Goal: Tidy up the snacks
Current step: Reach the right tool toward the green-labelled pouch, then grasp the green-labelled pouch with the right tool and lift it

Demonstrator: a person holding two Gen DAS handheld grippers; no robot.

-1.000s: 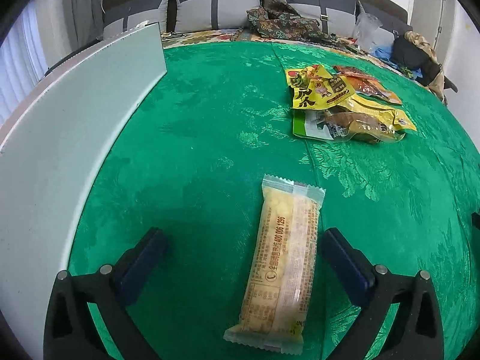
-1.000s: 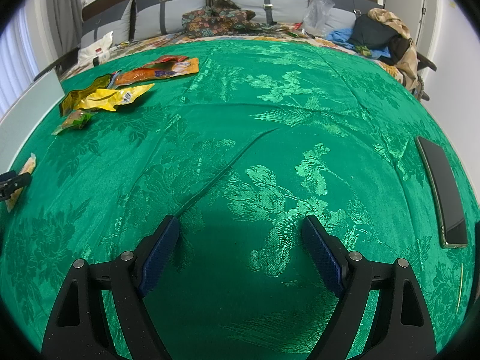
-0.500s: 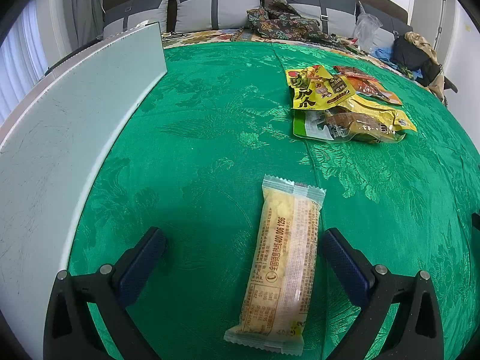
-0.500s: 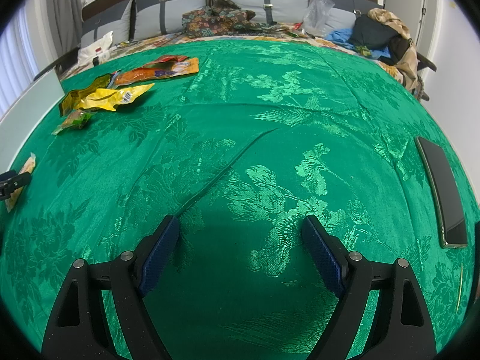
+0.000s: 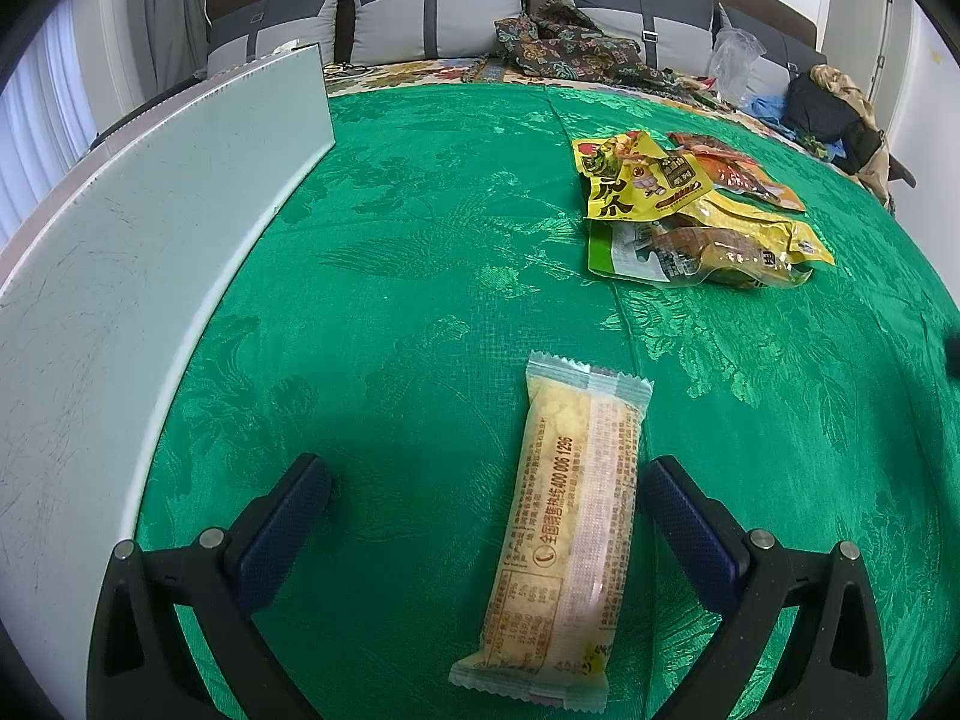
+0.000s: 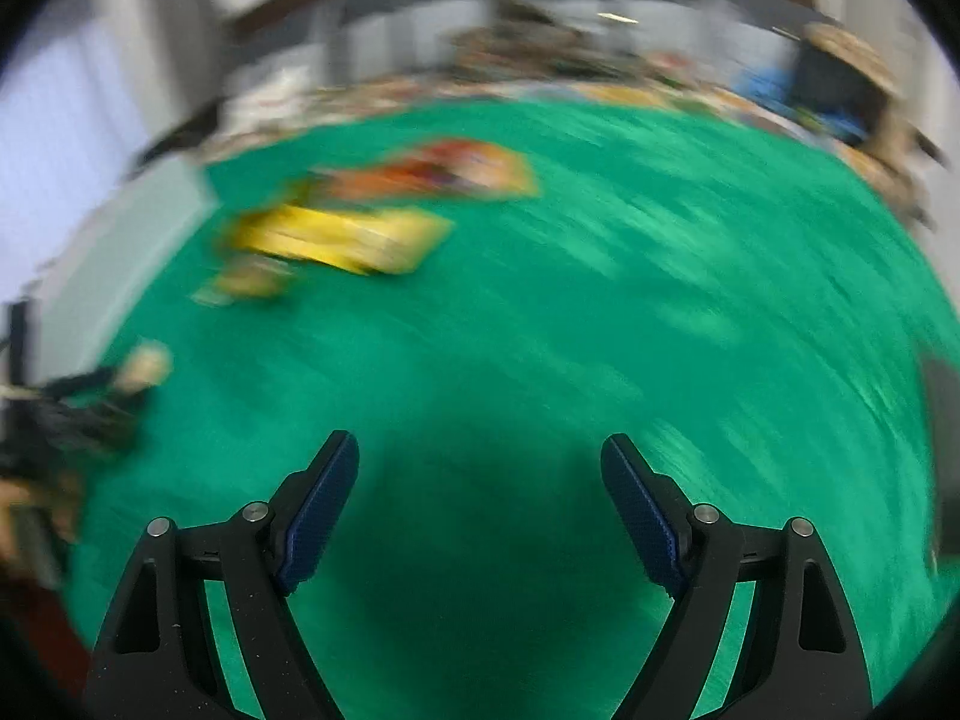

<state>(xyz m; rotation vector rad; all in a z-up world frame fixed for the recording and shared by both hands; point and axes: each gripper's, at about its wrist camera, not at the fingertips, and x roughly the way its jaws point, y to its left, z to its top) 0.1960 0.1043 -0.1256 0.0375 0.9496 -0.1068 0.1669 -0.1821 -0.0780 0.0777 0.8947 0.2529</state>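
Note:
A long pale-yellow snack bar packet (image 5: 570, 516) lies lengthwise on the green cloth between the fingers of my left gripper (image 5: 486, 480), which is open and not touching it. Farther right sits a pile of snack bags: a yellow one (image 5: 636, 180), an orange one (image 5: 738, 171) and a clear-and-green one (image 5: 690, 252). The right wrist view is heavily blurred. My right gripper (image 6: 480, 462) is open and empty above the cloth, with the yellow bag (image 6: 336, 237) and orange bag (image 6: 432, 171) ahead to the left. The left gripper's tool (image 6: 72, 408) shows at that view's left edge.
A grey-white board (image 5: 150, 228) runs along the left edge of the green cloth (image 5: 420, 240). Grey cushions (image 5: 438, 6), patterned fabric and a dark bag (image 5: 828, 114) line the far side. A dark flat object (image 6: 942, 408) lies at the right edge.
The right gripper has swung fast toward the left and forward, so its view is now blurred and the snack pile is nearer. The left gripper and bar have not moved.

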